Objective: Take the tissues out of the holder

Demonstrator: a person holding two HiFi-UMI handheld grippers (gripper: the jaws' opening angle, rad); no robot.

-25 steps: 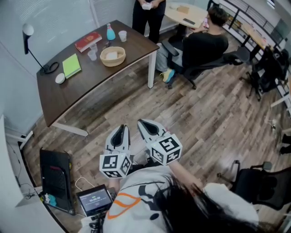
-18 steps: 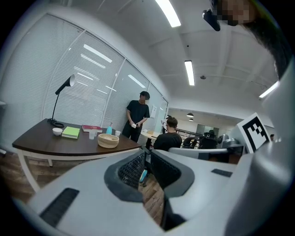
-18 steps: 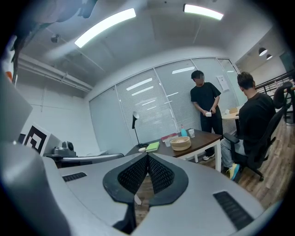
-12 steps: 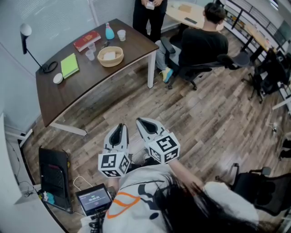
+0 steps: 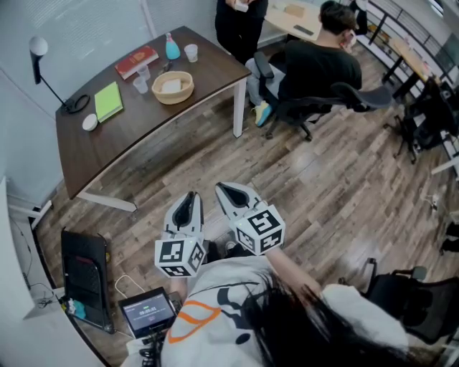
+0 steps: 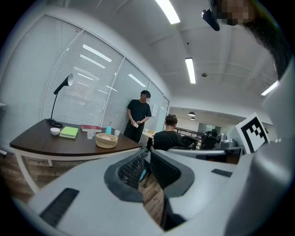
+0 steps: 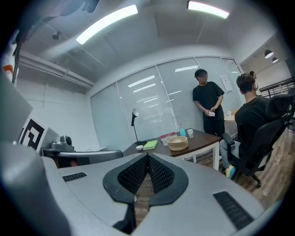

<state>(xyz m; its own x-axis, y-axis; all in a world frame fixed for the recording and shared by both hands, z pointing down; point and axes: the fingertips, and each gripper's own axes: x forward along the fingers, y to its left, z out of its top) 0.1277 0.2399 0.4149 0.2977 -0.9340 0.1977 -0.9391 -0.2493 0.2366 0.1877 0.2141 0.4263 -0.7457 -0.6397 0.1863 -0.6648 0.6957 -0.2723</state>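
The tissue holder is a round woven basket (image 5: 172, 87) with white tissue in it, standing on the dark wooden table (image 5: 143, 129) far ahead of me. It also shows in the left gripper view as the basket (image 6: 106, 140) and in the right gripper view as the basket (image 7: 178, 143). My left gripper (image 5: 188, 197) and right gripper (image 5: 224, 189) hang side by side over the wood floor, well short of the table. Both are shut and hold nothing, as the left gripper (image 6: 147, 154) and right gripper (image 7: 147, 156) show in their own views.
On the table are a green notebook (image 5: 110, 102), a red book (image 5: 138, 61), a blue bottle (image 5: 172, 49), plastic cups (image 5: 191, 52), a small white bowl (image 5: 90, 122) and a desk lamp (image 5: 39, 54). One person stands behind the table (image 5: 240, 21); another sits in an office chair (image 5: 315, 68). A laptop (image 5: 147, 312) lies at my left.
Both grippers have edged a little towards the table, still shut and side by side. The seated person has turned in the chair.
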